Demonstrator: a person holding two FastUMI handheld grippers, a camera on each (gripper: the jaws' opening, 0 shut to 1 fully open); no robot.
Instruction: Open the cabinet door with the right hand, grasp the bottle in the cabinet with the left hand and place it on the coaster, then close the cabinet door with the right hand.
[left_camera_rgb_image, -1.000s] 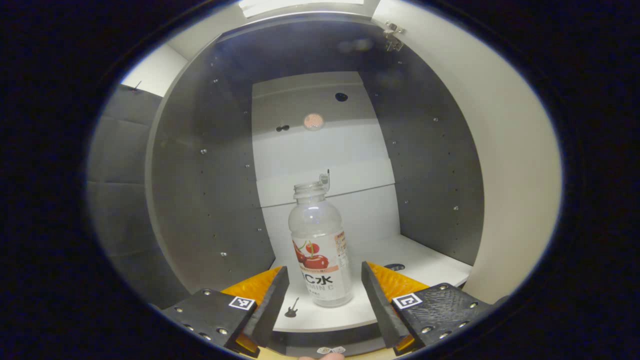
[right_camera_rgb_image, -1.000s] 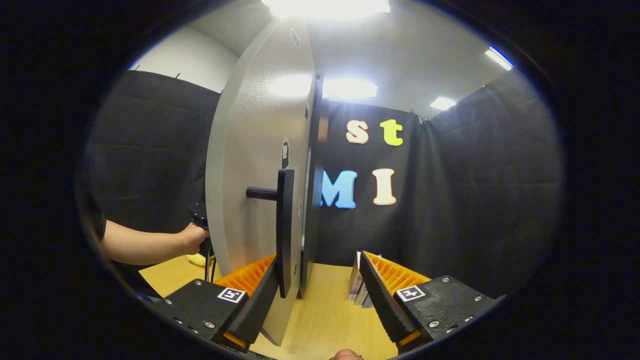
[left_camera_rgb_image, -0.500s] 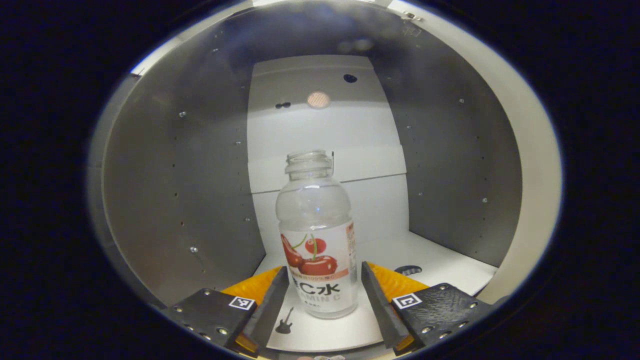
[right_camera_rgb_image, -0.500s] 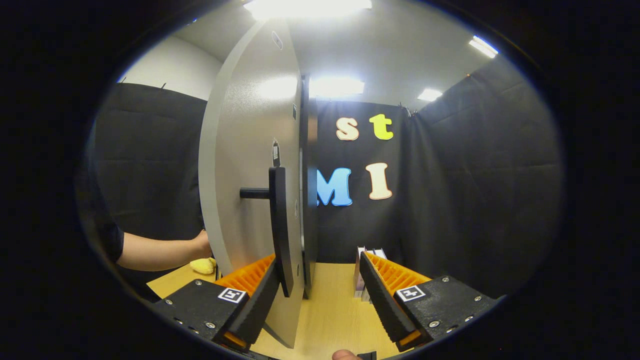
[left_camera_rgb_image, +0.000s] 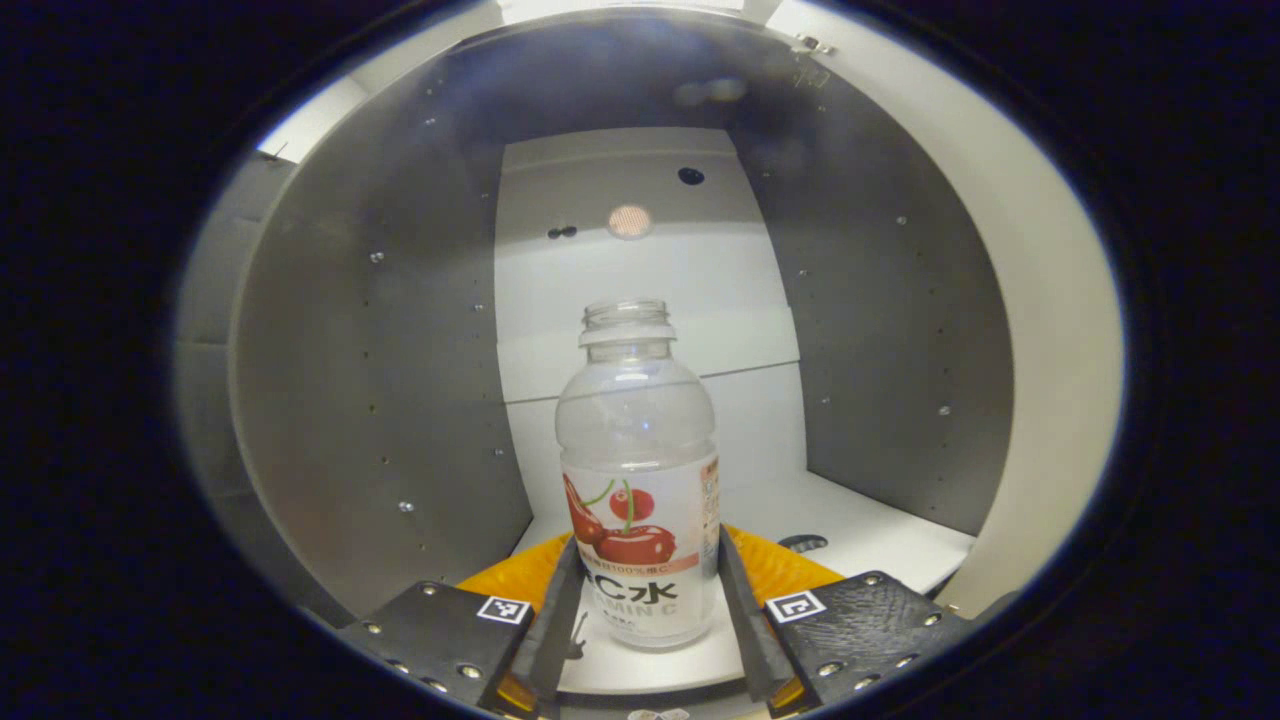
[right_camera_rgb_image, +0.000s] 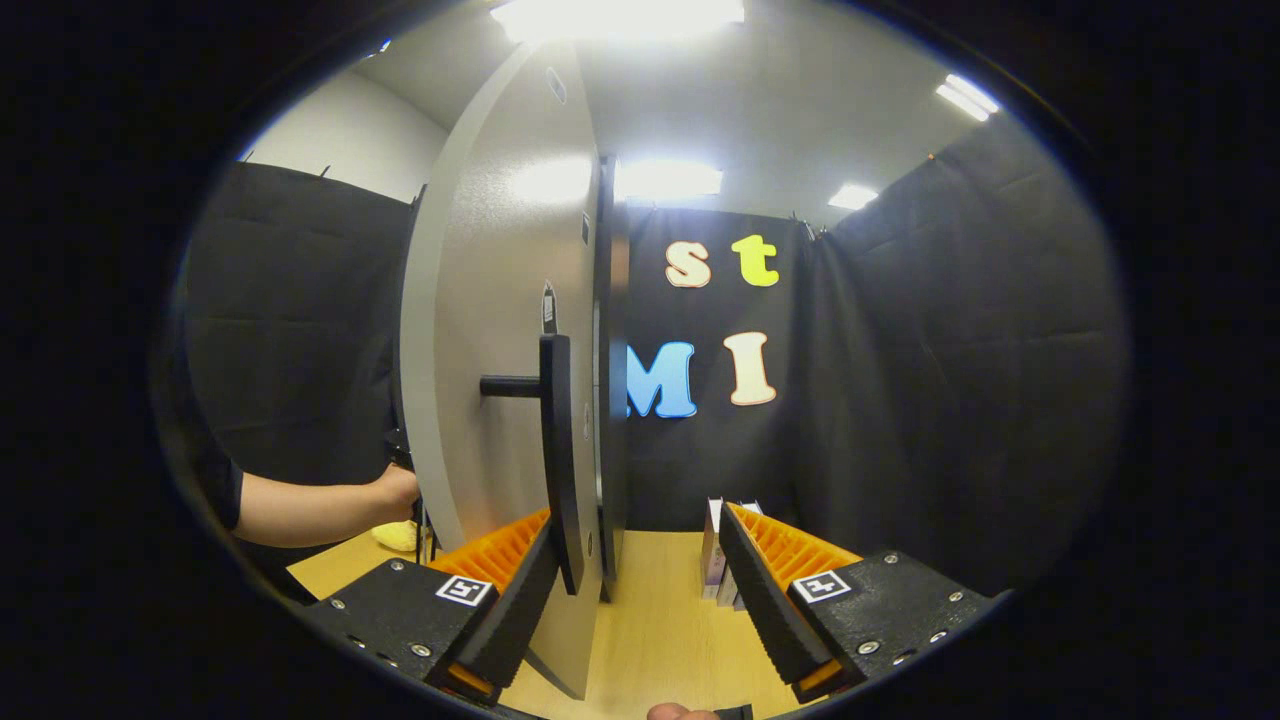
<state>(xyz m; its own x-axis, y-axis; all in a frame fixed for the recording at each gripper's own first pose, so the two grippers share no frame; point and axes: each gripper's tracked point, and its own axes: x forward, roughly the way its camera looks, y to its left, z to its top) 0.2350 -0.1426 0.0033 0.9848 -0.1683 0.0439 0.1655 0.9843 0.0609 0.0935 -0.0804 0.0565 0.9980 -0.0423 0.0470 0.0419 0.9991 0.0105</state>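
A clear, uncapped bottle (left_camera_rgb_image: 640, 470) with a cherry label stands upright on the white cabinet shelf (left_camera_rgb_image: 870, 545). My left gripper (left_camera_rgb_image: 645, 620) is shut on its lower body, one finger pressing each side of the label. In the right gripper view the grey cabinet door (right_camera_rgb_image: 490, 300) stands open, nearly edge-on, with its dark bar handle (right_camera_rgb_image: 560, 450) just beside my left finger. My right gripper (right_camera_rgb_image: 635, 525) is open and holds nothing; the handle lies outside its grip.
Grey cabinet side walls hem the bottle in left and right. A dark oval mark (left_camera_rgb_image: 800, 543) lies on the shelf. The door's pale inner face (left_camera_rgb_image: 1050, 350) curves along the right. A person's forearm (right_camera_rgb_image: 320, 495) reaches behind the door. Small boxes (right_camera_rgb_image: 720, 550) stand on the wooden table (right_camera_rgb_image: 660, 620).
My left gripper moved into the cabinet until the bottle stood between its fingers, then they shut on it. The right gripper has barely moved and stays open by the handle.
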